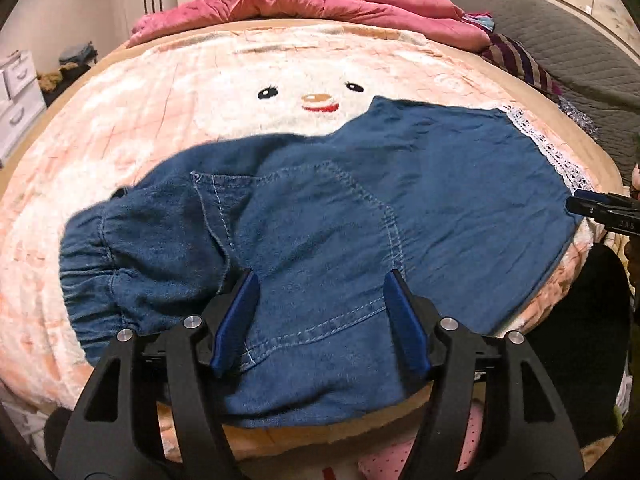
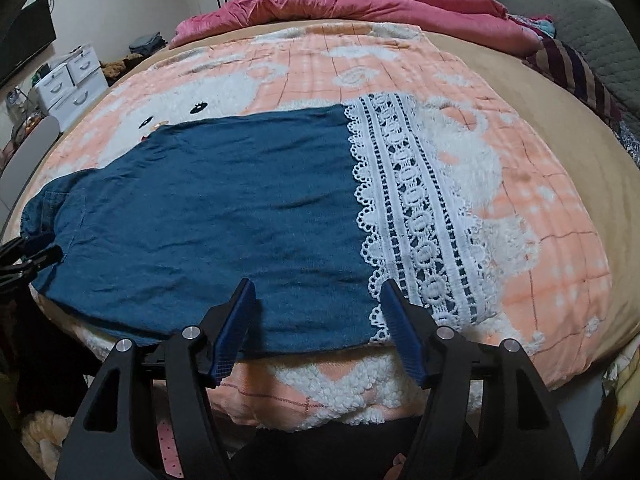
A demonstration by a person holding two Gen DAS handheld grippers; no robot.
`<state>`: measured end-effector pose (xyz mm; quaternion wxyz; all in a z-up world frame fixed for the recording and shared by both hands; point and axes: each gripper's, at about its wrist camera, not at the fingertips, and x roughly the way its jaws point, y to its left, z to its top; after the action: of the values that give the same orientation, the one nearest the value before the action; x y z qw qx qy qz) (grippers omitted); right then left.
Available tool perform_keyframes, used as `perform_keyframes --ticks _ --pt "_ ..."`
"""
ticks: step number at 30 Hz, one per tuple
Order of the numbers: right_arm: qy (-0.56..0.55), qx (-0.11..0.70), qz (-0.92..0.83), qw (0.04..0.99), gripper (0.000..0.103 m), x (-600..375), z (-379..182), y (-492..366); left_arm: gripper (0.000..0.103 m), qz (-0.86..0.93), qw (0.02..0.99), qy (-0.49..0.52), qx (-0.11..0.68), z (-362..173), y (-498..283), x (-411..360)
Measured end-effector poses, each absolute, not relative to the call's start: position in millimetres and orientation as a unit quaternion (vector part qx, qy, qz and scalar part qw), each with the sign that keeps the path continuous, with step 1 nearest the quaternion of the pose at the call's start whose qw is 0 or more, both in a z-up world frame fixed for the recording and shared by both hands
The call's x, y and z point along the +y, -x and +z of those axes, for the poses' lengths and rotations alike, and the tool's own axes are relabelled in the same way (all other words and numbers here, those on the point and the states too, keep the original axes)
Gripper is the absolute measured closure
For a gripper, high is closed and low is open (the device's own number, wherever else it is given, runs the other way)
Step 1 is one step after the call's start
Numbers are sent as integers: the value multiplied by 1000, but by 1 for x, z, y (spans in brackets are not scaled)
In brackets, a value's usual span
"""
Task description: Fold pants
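Blue denim pants (image 1: 320, 208) lie flat across the near edge of a bed, waistband at the left, white lace hem (image 1: 540, 148) at the right. My left gripper (image 1: 320, 276) is open, its blue pads over the seat and back pocket near the front edge. In the right wrist view the pants (image 2: 220, 208) stretch left and the lace hem (image 2: 420, 220) lies ahead. My right gripper (image 2: 318, 286) is open, hovering over the leg by the hem. Each gripper shows at the other view's edge: the right one (image 1: 600, 208), the left one (image 2: 28, 256).
The pants rest on a pink and white fleece blanket with a cartoon face (image 1: 304, 96). A crumpled red quilt (image 1: 320, 4) lies at the far side, a grey headboard (image 1: 568, 48) and striped cloth at the right. White drawers (image 2: 72, 80) stand left of the bed.
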<state>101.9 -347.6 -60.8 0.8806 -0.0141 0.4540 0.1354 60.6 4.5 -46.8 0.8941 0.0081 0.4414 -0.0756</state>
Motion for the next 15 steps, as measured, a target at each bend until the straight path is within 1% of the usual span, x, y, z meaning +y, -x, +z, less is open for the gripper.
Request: perform_keyframes --ticks 5,7,8,9,10,11,14,15 --pt "1 450 139 882 39 -351 -65 -103 45 -81 895 -2 439 -54 -61 8" --pt "-15 439 148 886 35 -354 -60 -99 45 -79 895 -1 438 -52 -61 9" --pt "-25 432 150 889 32 -356 -57 -96 43 -78 895 -1 439 -49 -60 8" --pt "-38 422 154 893 29 -359 -51 -91 37 -80 894 -1 440 -46 -59 7" --pt "-42 408 155 899 28 -361 -45 -85 33 -85 893 0 441 -42 -58 4" --pt "-44 399 154 903 27 -363 -41 -80 26 -92 894 -2 438 -36 -56 -1" --pt "-65 378 145 912 25 -377 -30 -69 23 -110 898 -16 426 -21 -52 -16" --pt "-68 375 142 913 25 -381 -28 -68 20 -117 898 -19 423 -17 -52 -22"
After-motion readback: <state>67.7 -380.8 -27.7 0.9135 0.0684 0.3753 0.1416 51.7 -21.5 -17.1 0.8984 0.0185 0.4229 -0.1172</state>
